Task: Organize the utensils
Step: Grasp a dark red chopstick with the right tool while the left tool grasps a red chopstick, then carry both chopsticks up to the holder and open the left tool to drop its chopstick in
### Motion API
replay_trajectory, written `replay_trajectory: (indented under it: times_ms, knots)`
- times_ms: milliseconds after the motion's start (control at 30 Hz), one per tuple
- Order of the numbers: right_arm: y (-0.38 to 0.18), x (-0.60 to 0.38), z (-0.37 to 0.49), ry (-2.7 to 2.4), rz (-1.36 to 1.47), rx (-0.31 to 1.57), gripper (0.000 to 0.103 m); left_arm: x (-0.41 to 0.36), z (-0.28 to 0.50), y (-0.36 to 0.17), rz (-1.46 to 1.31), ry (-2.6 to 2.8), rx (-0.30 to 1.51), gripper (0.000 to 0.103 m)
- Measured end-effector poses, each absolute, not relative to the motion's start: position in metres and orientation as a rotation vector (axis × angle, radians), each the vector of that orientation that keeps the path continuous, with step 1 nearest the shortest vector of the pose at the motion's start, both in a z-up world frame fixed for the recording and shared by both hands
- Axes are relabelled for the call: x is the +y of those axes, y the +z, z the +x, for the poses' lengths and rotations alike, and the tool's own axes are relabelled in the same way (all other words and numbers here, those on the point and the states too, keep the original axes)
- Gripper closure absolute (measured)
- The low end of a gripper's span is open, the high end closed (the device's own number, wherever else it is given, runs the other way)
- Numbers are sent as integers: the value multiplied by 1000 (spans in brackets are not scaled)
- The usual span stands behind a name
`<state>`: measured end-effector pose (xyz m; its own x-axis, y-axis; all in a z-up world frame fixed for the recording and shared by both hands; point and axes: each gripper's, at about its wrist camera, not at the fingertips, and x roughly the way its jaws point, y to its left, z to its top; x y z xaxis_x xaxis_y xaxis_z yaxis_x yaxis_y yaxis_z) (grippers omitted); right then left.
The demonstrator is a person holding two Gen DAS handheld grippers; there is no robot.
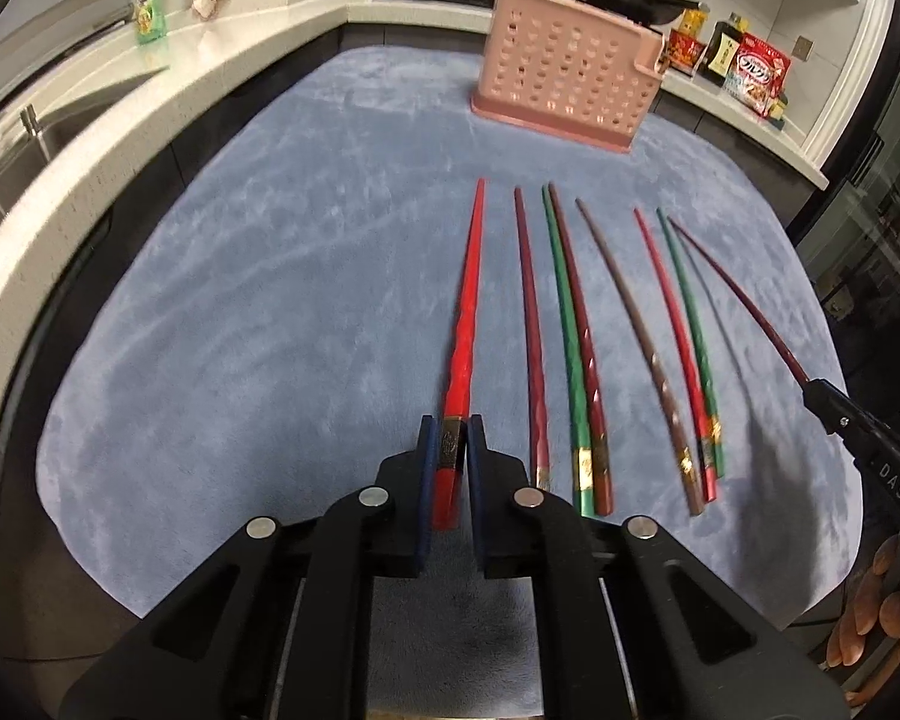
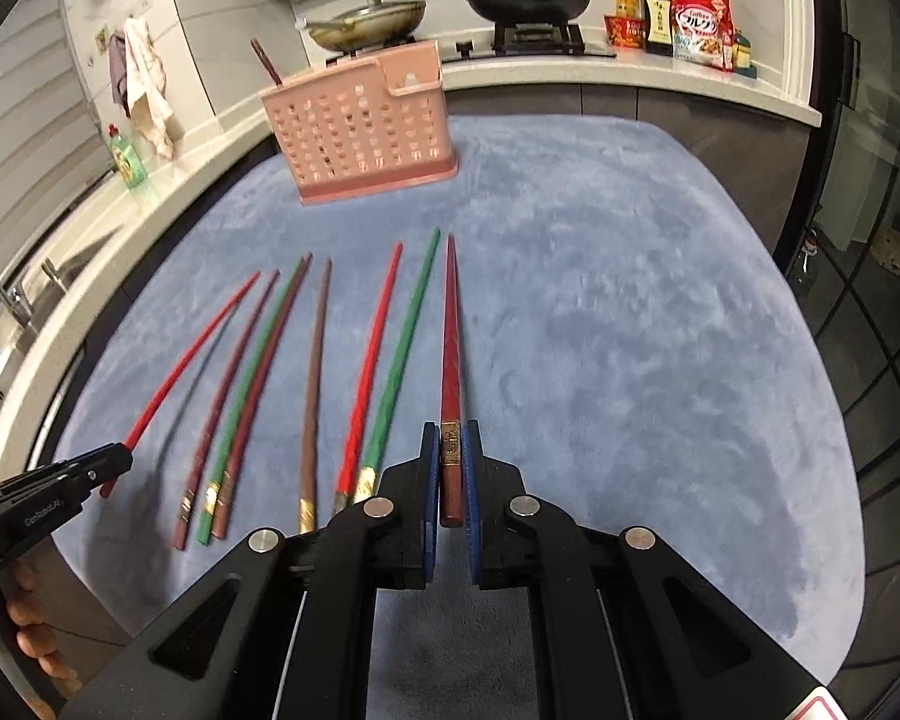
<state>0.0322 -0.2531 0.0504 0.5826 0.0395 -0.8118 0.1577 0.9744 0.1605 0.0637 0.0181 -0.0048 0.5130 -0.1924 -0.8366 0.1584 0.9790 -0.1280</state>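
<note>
Left wrist view shows our left gripper point(image 1: 452, 429) clamped on the thick end of a bright red chopstick point(image 1: 465, 306), its tip pointing toward the pink perforated utensil holder point(image 1: 564, 81) at the far side of the blue cloth point(image 1: 270, 276). Right wrist view shows our right gripper point(image 2: 450, 435) pinching a dark red chopstick point(image 2: 452, 330) the same way — six loose chopsticks point(image 2: 314, 384) lie side by side on the cloth between the two. One dark utensil handle point(image 2: 265, 62) stands in the holder's left end.
</note>
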Motion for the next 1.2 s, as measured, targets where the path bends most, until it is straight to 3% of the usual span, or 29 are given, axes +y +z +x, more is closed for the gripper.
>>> replay_trajectory:
  times_ms: [800,1200]
  knots:
    - [166,-300,93,-83,303,688,96,24,124,104,-52,-202,790,96]
    - [193,-306,128,-80,292,613,96,16,172,146,-54,-214,712,97]
